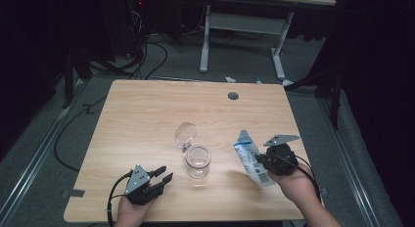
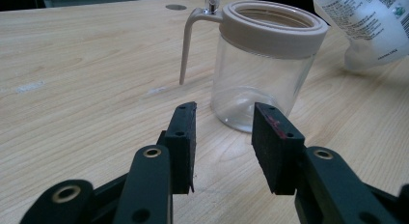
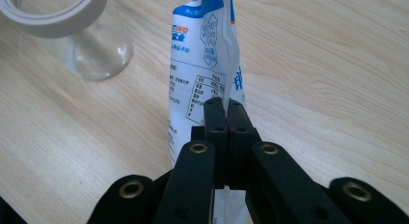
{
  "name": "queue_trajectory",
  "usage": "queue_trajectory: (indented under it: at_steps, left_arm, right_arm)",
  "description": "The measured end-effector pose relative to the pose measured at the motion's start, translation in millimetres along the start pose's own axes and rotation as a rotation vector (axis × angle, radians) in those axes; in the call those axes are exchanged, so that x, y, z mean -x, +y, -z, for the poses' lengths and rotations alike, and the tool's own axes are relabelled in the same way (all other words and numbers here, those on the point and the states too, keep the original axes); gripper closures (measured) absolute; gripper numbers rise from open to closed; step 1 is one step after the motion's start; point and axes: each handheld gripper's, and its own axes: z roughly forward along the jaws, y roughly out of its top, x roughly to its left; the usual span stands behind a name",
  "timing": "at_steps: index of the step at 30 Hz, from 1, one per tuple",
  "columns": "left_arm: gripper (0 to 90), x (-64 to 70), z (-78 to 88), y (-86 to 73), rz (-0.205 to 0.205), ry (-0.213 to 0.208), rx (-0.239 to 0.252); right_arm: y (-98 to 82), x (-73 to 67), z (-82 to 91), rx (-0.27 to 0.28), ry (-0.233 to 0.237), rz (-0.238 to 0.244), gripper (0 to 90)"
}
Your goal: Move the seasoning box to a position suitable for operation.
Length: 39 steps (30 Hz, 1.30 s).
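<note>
A clear glass jar (image 1: 198, 161) with a beige rim stands in the middle of the wooden table (image 1: 147, 114), its hinged clear lid (image 1: 186, 133) flipped up behind it. My left gripper (image 1: 163, 174) rests at the front left, open, pointing at the jar (image 2: 263, 60) with nothing between its pads (image 2: 185, 137). At the front right my right gripper (image 1: 259, 161) is shut on a white and blue pouch (image 1: 250, 156). In the right gripper view the jaws pinch the pouch (image 3: 200, 74) by its edge, and the jar (image 3: 72, 31) is at the upper left.
A grey round cap (image 1: 233, 95) sits in the table's far side. Behind the table stand a white desk frame (image 1: 242, 31) and loose black cables (image 1: 142, 56) on the grey floor. A cable trails from each gripper toward the front edge.
</note>
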Motion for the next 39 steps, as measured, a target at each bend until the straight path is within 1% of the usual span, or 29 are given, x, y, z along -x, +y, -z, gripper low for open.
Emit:
queue_trajectory:
  at_steps: [1,3,6,11,22,23,26,39]
  left_arm:
    - [61.5,0.1,0.3,0.0,0.000,0.001,0.001]
    - [61.5,0.1,0.7,0.0,-0.002,0.001,0.002]
    - [61.5,0.2,0.9,-0.2,-0.001,0.000,0.002]
    - [61.5,0.2,1.6,0.0,0.000,-0.001,0.005]
    - [61.5,0.4,1.7,0.0,0.001,-0.003,0.006]
    - [61.5,0.3,1.7,0.1,0.001,-0.003,0.006]
    - [61.5,0.1,2.0,0.1,0.001,-0.003,0.005]
    - [61.5,0.7,2.7,-0.5,0.000,-0.002,0.004]
  right_arm:
    - [1.7,-0.2,0.0,-0.016,0.002,0.001,90.0]
    - [2.3,-0.1,-0.1,-0.023,0.003,0.000,90.0]
    - [5.0,-0.2,-0.7,-0.055,0.004,0.012,90.0]
    - [7.7,-1.5,-0.6,-0.092,0.008,0.028,90.0]
    - [13.3,-2.3,1.0,-0.168,0.021,0.038,90.0]
    - [13.9,-2.2,1.5,-0.183,0.023,0.039,90.0]
    - [14.6,-1.9,2.0,-0.196,0.027,0.037,90.0]
    - [23.5,-3.1,6.0,-0.267,0.022,0.070,90.0]
